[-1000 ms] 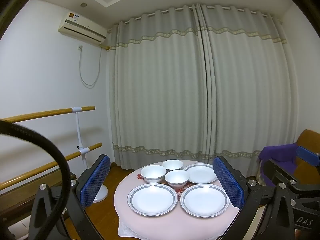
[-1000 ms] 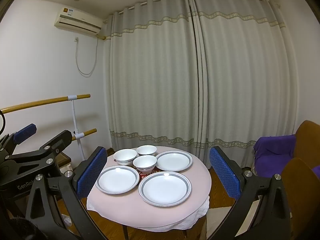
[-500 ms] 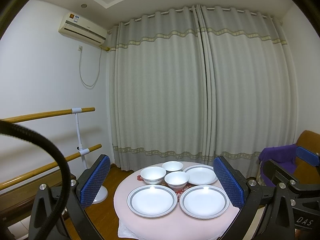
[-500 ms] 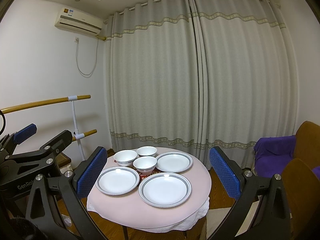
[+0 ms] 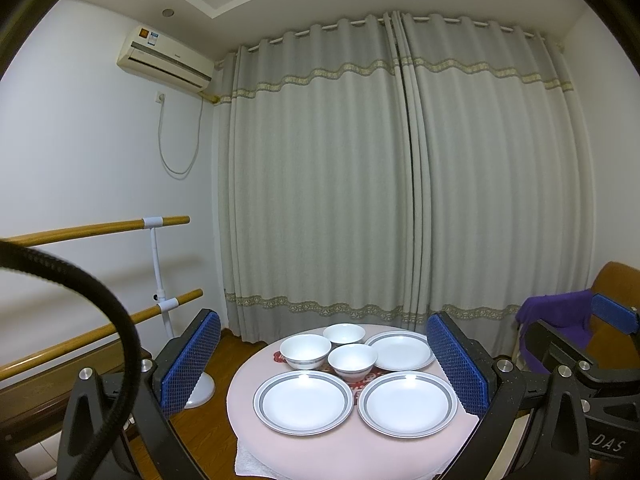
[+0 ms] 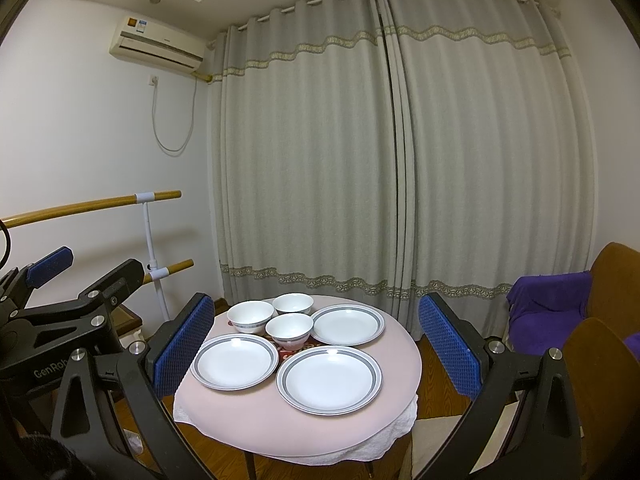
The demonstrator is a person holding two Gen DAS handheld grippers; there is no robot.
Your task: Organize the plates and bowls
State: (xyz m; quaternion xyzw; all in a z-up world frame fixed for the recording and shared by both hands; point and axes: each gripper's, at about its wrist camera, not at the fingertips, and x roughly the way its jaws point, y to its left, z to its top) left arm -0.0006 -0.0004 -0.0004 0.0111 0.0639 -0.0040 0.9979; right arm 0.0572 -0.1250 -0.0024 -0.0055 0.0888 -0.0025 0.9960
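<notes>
While both pairs of jaws stand wide apart and grasp nothing, the left gripper [image 5: 324,364] and the right gripper [image 6: 316,344] hang in the air short of the round surface [image 5: 352,444], which is covered in a pale pink cloth. Framed between the blue pads are three white plates with grey rims and three white bowls, all upright and all empty. In the left wrist view the near left plate [image 5: 303,402] and the near right plate [image 5: 407,403] lie side by side at the front, almost touching; behind them the middle bowl [image 5: 352,360] sits between the left bowl [image 5: 305,351] and the far plate [image 5: 400,350], and the back bowl [image 5: 344,334] stands furthest off. None is stacked on another. A red patterned mat [image 5: 356,386] shows under the bowls. Being round, the dishes have no long axis; each opens straight up. The right wrist view shows the same six pieces from further right, the left gripper's black frame at its left edge, the white lace hem [image 6: 384,440] of the cloth and a surface leg [image 6: 250,464], hidden from the left wrist view. The left wrist view alone shows a thick black cable [image 5: 100,300] looping across the foreground. Beyond stand grey curtains [image 5: 400,180], an air conditioner [image 5: 164,58], wooden barre rails [image 5: 100,228] and a chair with a purple cloth [image 6: 548,300].
</notes>
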